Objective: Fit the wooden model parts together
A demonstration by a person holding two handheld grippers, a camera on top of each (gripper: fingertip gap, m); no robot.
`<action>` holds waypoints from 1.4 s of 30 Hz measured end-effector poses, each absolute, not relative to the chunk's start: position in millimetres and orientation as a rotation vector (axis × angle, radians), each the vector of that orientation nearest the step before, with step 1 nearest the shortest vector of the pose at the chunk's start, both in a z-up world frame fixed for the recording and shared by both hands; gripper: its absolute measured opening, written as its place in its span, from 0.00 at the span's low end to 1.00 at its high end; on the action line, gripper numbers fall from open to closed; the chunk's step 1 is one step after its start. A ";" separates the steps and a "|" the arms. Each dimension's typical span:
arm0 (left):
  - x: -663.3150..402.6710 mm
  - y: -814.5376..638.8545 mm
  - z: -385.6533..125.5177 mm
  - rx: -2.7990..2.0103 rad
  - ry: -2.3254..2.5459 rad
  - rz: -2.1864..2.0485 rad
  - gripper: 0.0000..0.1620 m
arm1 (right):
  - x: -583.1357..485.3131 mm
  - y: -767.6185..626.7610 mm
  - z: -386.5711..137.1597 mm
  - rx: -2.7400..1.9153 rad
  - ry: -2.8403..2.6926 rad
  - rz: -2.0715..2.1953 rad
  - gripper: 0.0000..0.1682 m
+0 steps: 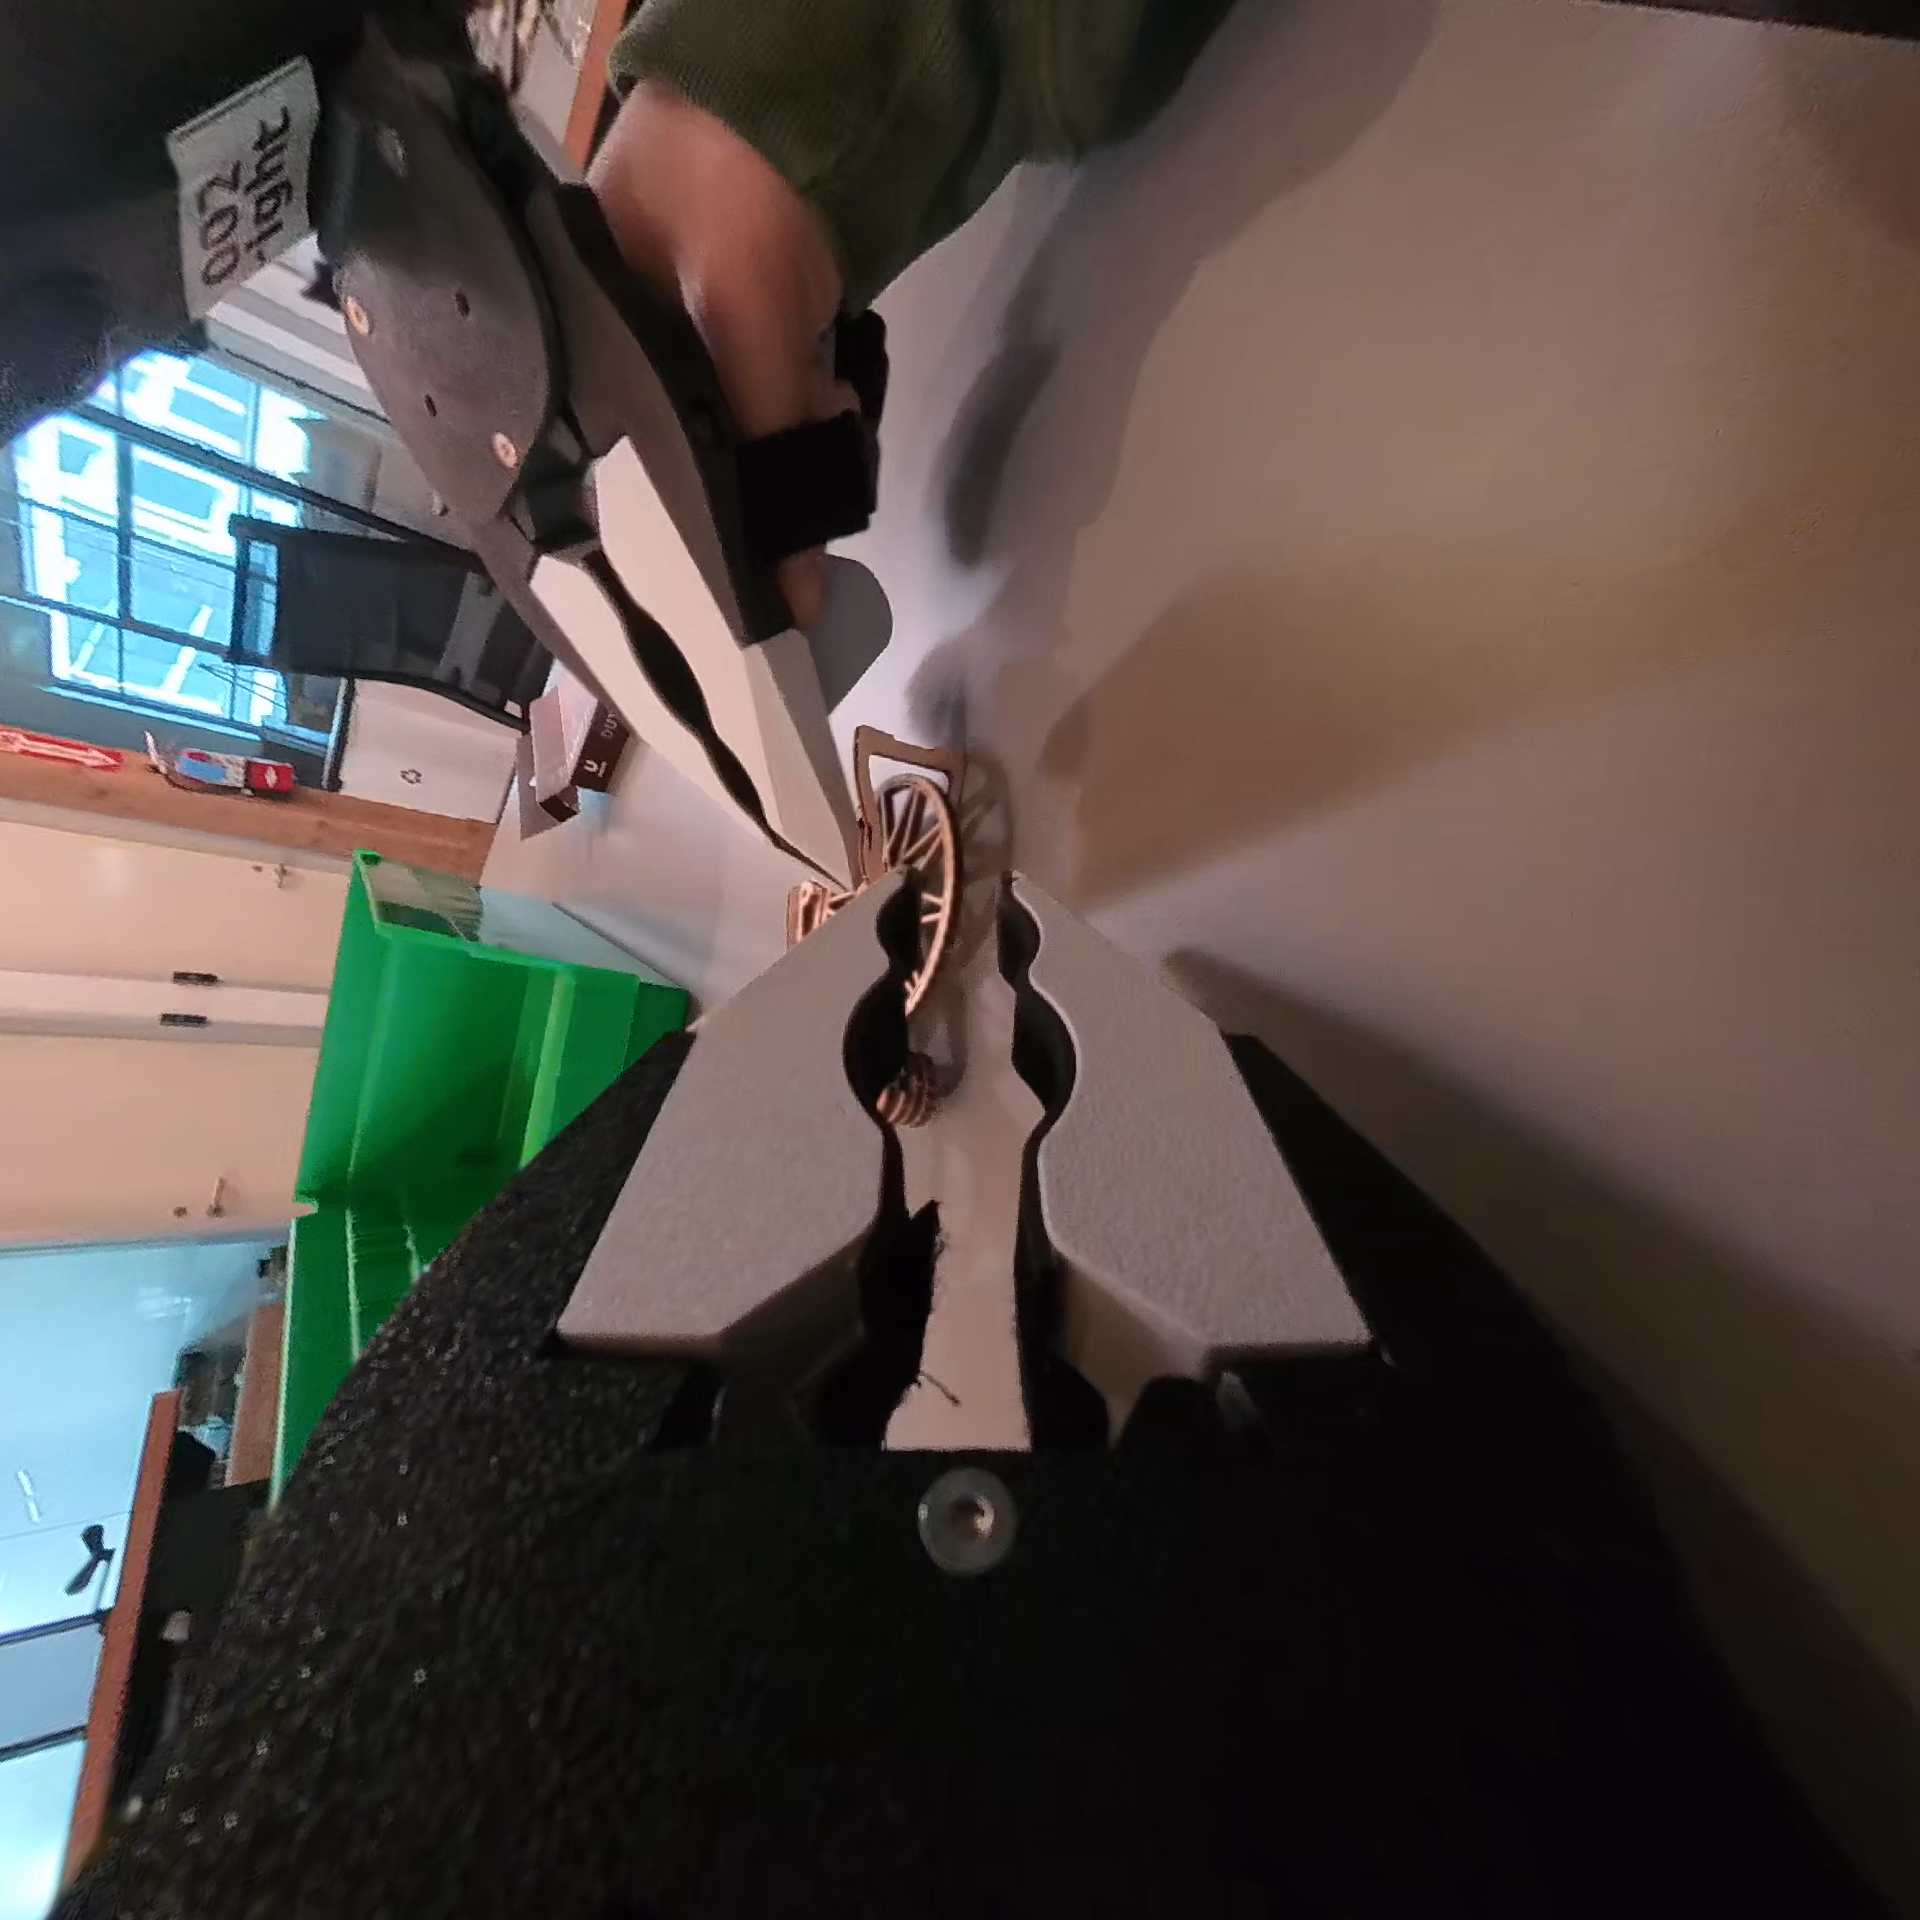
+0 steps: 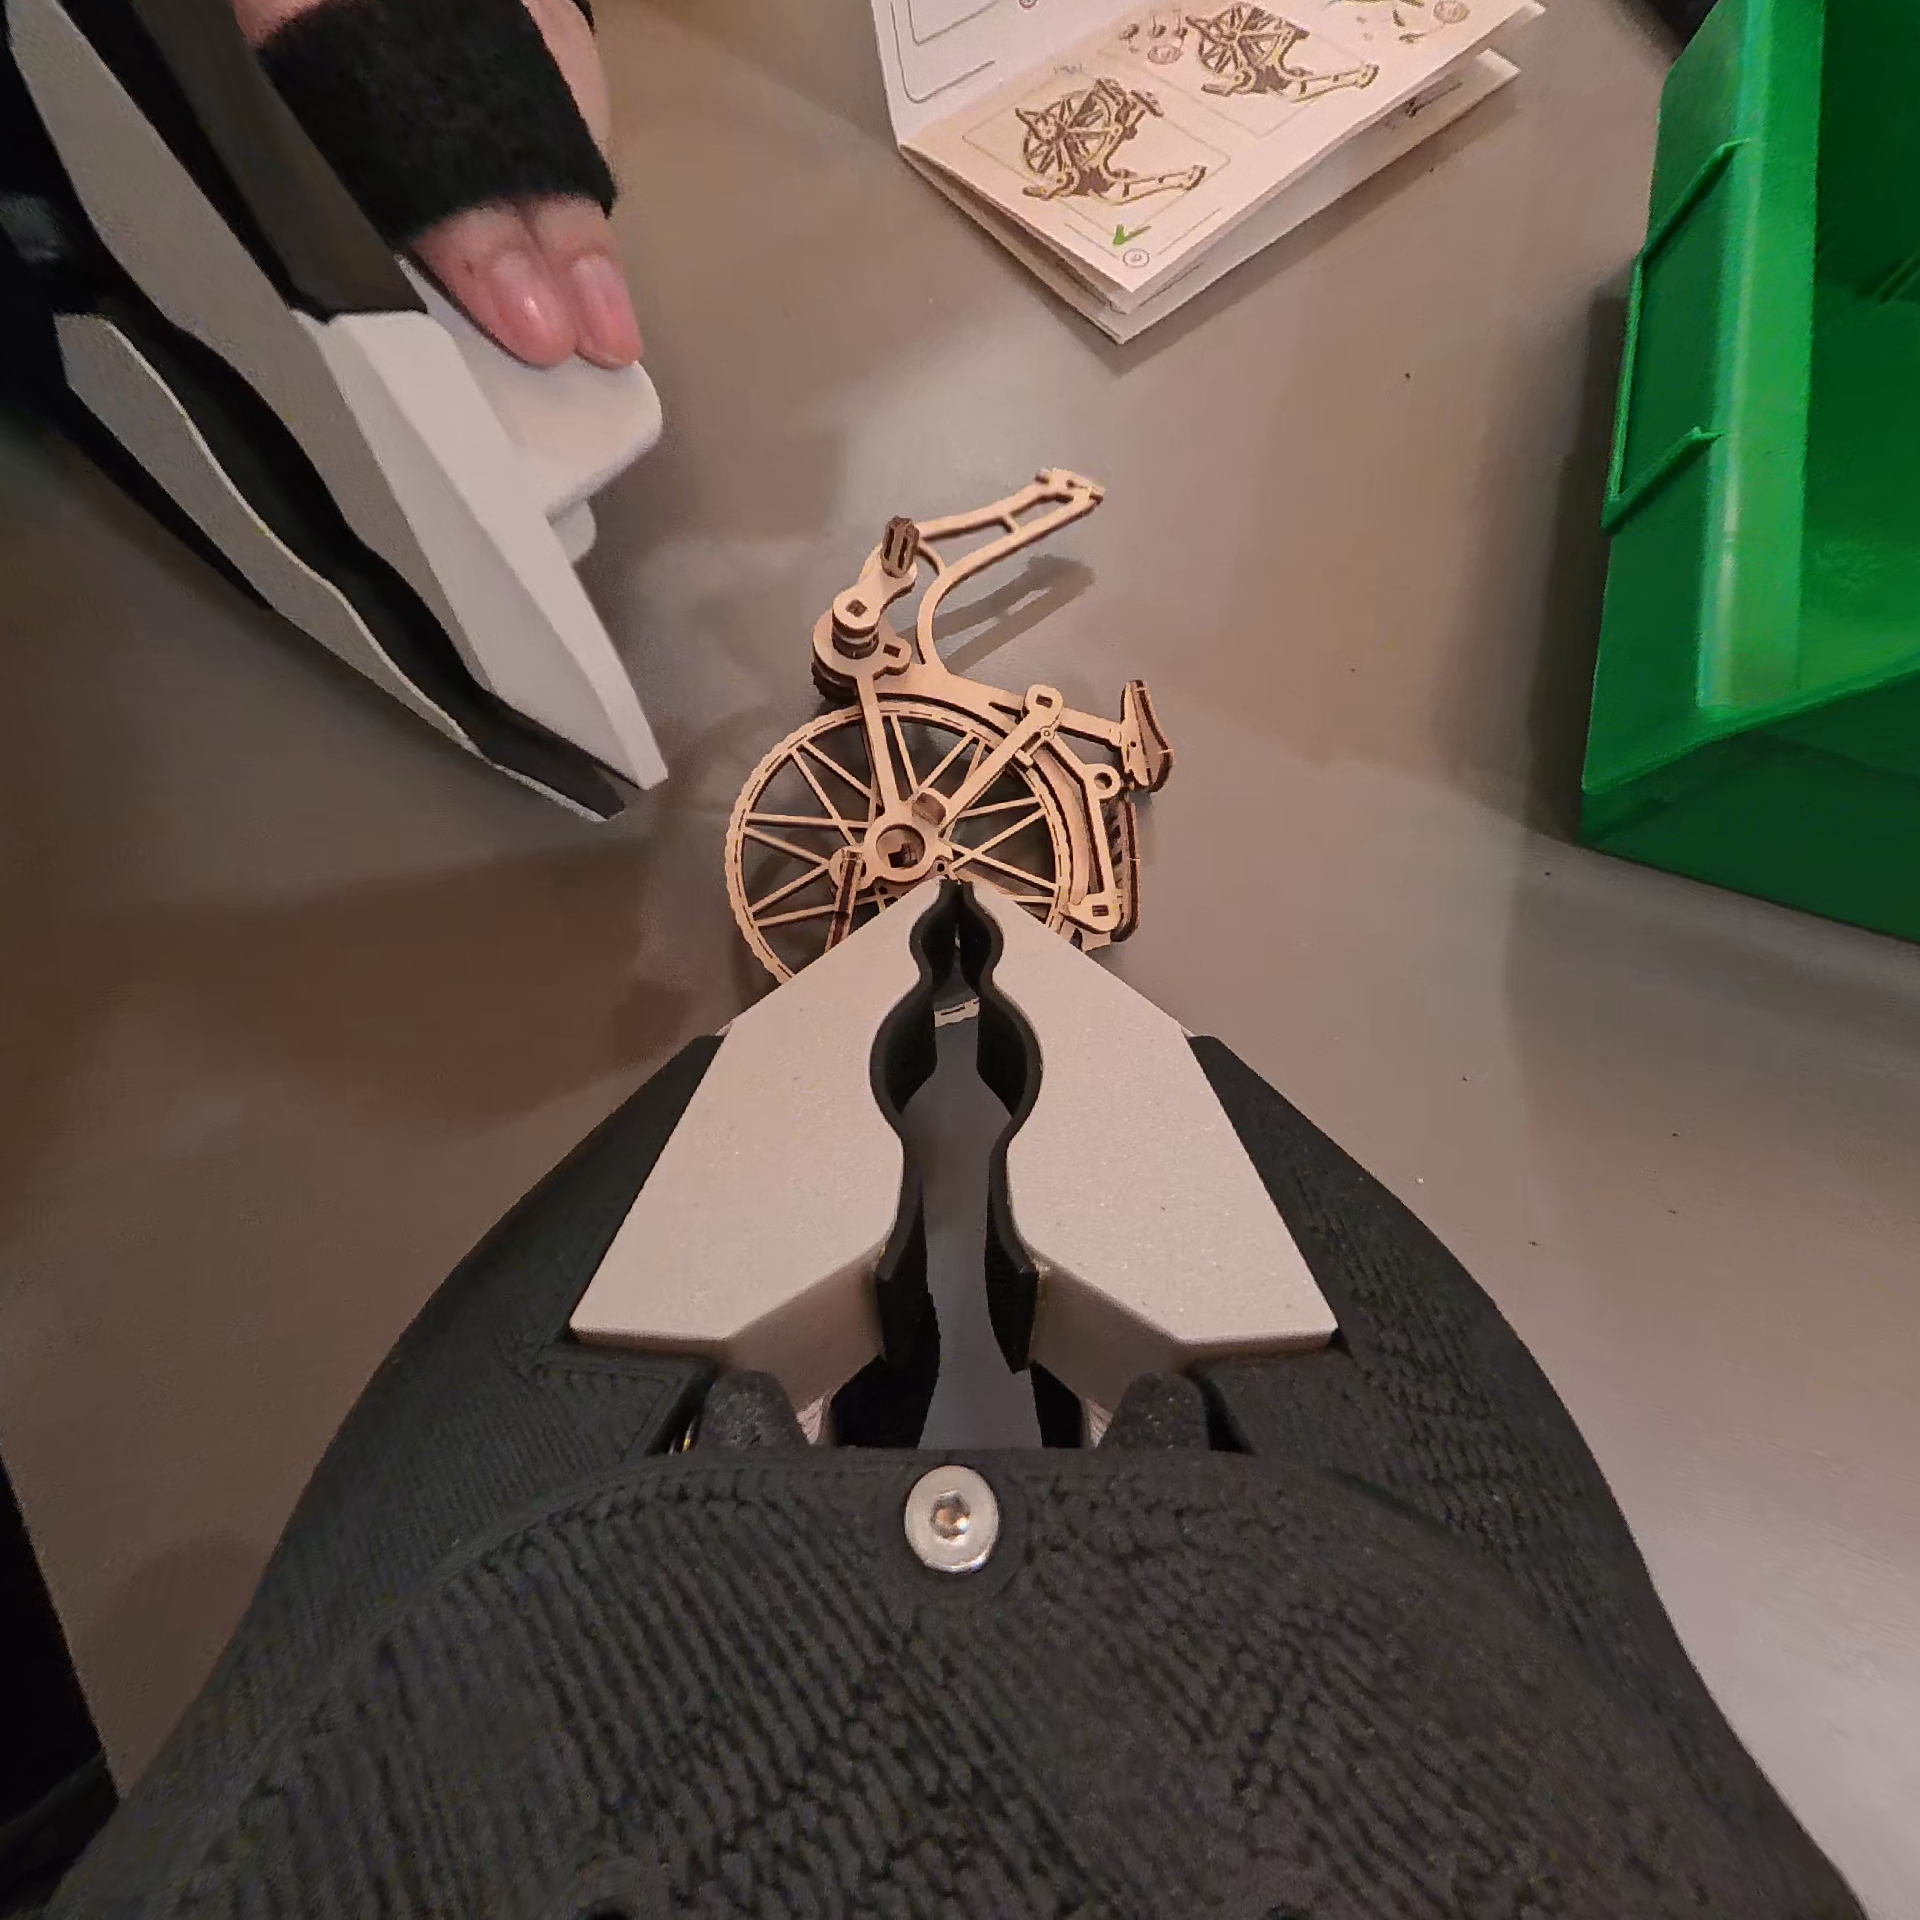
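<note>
A partly built wooden model [image 2: 800, 831], a spoked wheel with a curved frame arm, a small gear stack and a saddle, lies on the grey table [image 2: 1351, 1143]. My right gripper [image 2: 956, 891] is shut, its tips right at the wheel's hub; I cannot tell whether they pinch anything. In the left wrist view it [image 1: 842, 873] reaches down to the model [image 1: 930, 821]. My left gripper [image 1: 956, 883] is open, with the wheel's rim and the gear stack showing in the gap. In the right wrist view it [image 2: 623, 790] sits just left of the wheel.
A green plastic bin [image 2: 1766, 520] stands at the right, close to the model; it also shows in the left wrist view [image 1: 447, 1039]. An open instruction booklet [image 2: 1174, 156] lies behind the model. A person's hands [image 2: 551, 291] hold both grippers. The grippers' ends are close to 6 cm from one another.
</note>
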State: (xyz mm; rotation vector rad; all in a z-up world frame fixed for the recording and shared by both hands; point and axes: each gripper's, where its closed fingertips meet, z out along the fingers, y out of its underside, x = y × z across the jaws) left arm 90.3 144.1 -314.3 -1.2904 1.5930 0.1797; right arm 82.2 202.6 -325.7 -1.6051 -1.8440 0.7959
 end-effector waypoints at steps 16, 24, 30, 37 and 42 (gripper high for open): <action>94.5 145.2 -304.2 -1.149 1.571 0.304 0.03 | 127.6 305.6 -217.5 -1.203 -1.023 0.704 0.04; 90.7 149.6 -305.6 -1.172 1.554 0.326 0.00 | 120.5 305.3 -229.8 -1.240 -1.055 0.697 0.04; 77.7 163.9 -296.0 -1.207 1.448 0.398 0.00 | 115.0 301.8 -236.7 -1.226 -1.127 0.644 0.03; 69.8 169.6 -294.5 -1.257 1.388 0.353 0.00 | 111.8 300.5 -242.3 -1.217 -1.178 0.614 0.02; 66.6 171.2 -289.1 -1.281 1.326 0.291 0.00 | 112.3 299.7 -242.6 -1.211 -1.186 0.608 0.02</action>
